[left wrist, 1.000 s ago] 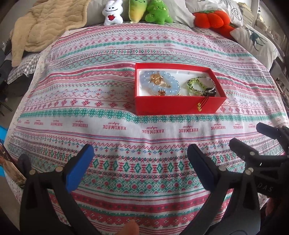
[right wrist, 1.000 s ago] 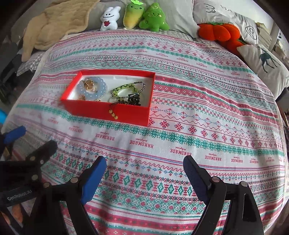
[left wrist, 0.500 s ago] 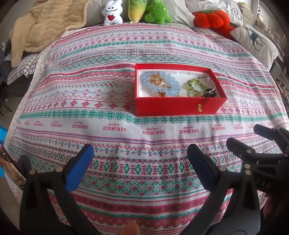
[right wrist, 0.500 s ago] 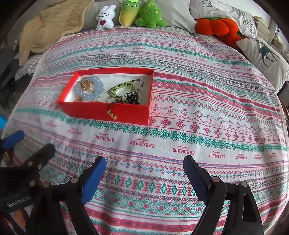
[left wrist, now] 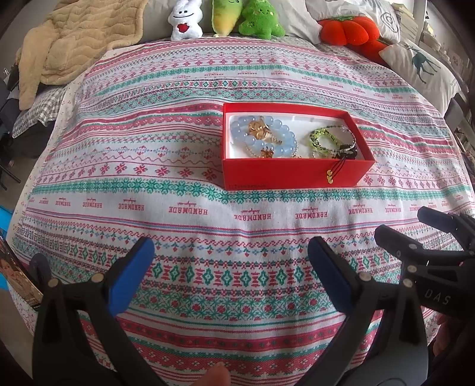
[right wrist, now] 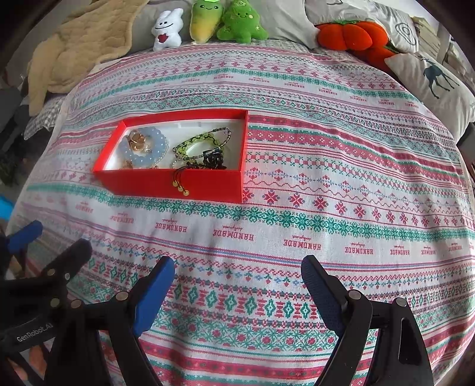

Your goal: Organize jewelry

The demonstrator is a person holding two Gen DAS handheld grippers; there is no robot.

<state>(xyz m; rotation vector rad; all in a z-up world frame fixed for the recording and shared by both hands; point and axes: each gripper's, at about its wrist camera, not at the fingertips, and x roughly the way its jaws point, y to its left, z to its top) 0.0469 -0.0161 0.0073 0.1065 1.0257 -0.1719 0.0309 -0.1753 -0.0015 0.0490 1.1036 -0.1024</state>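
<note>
A red box (left wrist: 294, 175) (right wrist: 178, 184) with a white lining sits on the patterned bedspread. It holds a pale blue bead bracelet (left wrist: 261, 139) (right wrist: 142, 148) with gold pieces on it and a green bead bracelet (left wrist: 326, 139) (right wrist: 199, 145). A black cord with gold beads (left wrist: 331, 175) (right wrist: 179, 184) hangs over the box's near wall. My left gripper (left wrist: 230, 255) is open and empty, well short of the box. My right gripper (right wrist: 237, 273) is open and empty, nearer than the box and to its right. Each gripper shows at the edge of the other's view.
Plush toys (left wrist: 225, 14) (right wrist: 207, 20), an orange plush (left wrist: 347, 29), pillows (left wrist: 421, 68) and a beige blanket (left wrist: 68, 38) line the far end of the bed. The bedspread (right wrist: 326, 178) stretches to the right of the box.
The right wrist view has shifted slightly: the box now sits a little farther left and nearer. The left gripper has barely moved. Both grippers stay open.
</note>
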